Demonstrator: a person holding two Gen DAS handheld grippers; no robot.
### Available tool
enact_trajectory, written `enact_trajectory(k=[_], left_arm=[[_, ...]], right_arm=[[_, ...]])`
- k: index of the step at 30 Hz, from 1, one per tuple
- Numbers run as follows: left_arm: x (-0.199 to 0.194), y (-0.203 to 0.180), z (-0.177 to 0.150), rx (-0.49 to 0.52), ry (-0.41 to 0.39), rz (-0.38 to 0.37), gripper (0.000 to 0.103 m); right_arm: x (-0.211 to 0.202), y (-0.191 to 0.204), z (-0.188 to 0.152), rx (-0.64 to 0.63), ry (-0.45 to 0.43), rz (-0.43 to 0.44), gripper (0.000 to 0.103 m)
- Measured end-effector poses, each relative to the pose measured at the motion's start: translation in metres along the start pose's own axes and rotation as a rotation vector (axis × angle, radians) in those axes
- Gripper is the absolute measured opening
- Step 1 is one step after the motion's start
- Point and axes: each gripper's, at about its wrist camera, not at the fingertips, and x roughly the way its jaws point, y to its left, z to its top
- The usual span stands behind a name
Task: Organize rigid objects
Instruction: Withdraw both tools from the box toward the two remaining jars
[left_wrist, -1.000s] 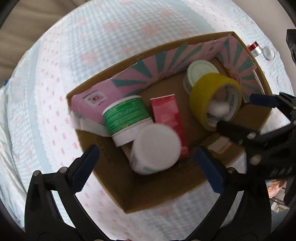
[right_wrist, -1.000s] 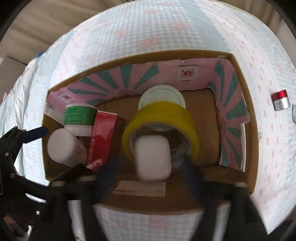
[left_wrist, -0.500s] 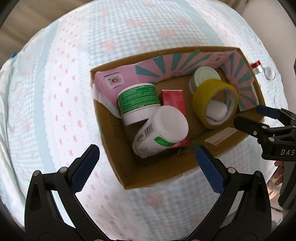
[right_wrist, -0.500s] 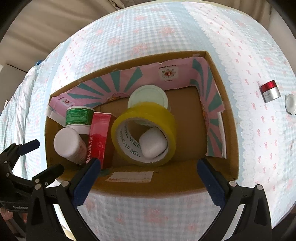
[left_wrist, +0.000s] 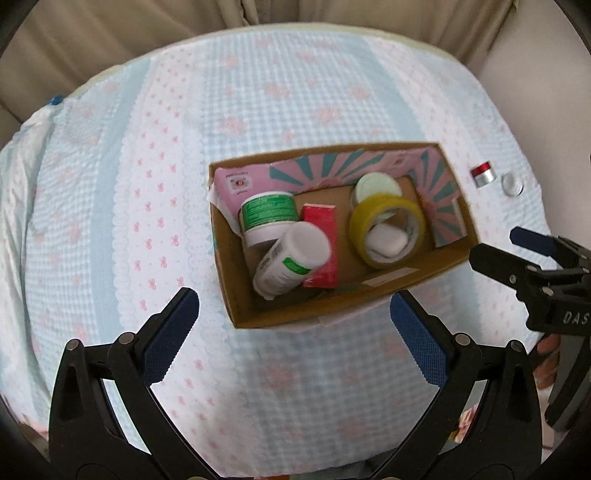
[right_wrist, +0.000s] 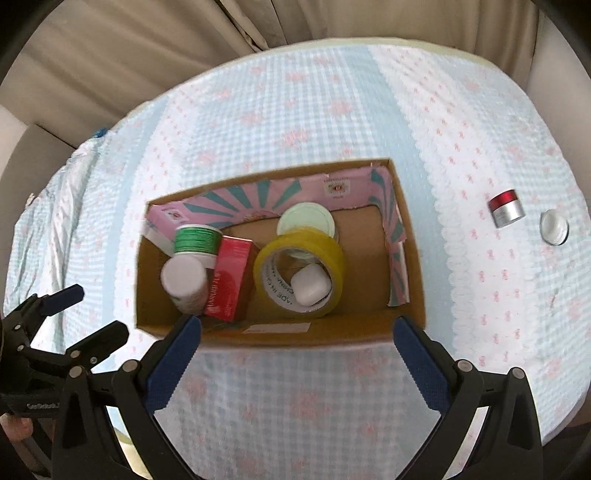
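Cardboard box (left_wrist: 236, 280) sits mid-frame on a counter covered with a blue-pink checked cloth (left_wrist: 280, 92). Inside, left end: green-label jar (left_wrist: 269, 212), white-capped bottle (left_wrist: 291, 258) lying tilted against it, red carton (left_wrist: 323, 236) beside them. Right of those: yellow tape roll (left_wrist: 386, 229) propped up, small white case (left_wrist: 386, 240) inside its ring, pale-lidded jar (left_wrist: 376, 184) behind. Outside the box, right side of frame on the cloth: red-and-silver jar (right_wrist: 506, 207) and a clear round lid (right_wrist: 553, 226), just beside each other. Left tool (left_wrist: 291, 338) at bottom of frame, jaws spread wide, holding nothing. Right tool (right_wrist: 295, 363) likewise wide apart and empty, near the box's front wall.
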Motion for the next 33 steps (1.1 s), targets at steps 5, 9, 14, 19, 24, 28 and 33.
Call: enact_trajectory(k=[5, 9, 14, 19, 24, 28, 33], left_arm=[[-0.033, -0.02, -0.001, -0.024, -0.053, -0.024, 0.103], [-0.054, -0.041, 0.001, -0.028, -0.095, -0.005, 0.103], [-0.068, -0.076, 0.007, -0.071, -0.128, 0.021, 0.103], [-0.07, -0.129, 0.012, -0.097, -0.159, 0.023, 0.103], [-0.06, -0.19, 0.014, -0.18, -0.162, 0.052, 0.103], [-0.05, -0.238, 0.02, -0.239, -0.174, 0.055, 0.103], [-0.033, -0.287, 0.036, -0.272, -0.182, 0.021, 0.103]], right_arm=[[-0.039, -0.003, -0.004, -0.006, -0.045, -0.013, 0.103], [-0.07, -0.016, -0.007, -0.005, -0.1, -0.063, 0.103], [-0.108, -0.051, -0.008, 0.031, -0.172, -0.088, 0.103], [-0.144, -0.104, -0.008, 0.059, -0.24, -0.11, 0.103], [-0.167, -0.173, -0.004, 0.032, -0.242, -0.118, 0.103], [-0.175, -0.231, 0.001, 0.006, -0.246, -0.145, 0.103], [-0.178, -0.291, 0.011, 0.002, -0.236, -0.18, 0.103]])
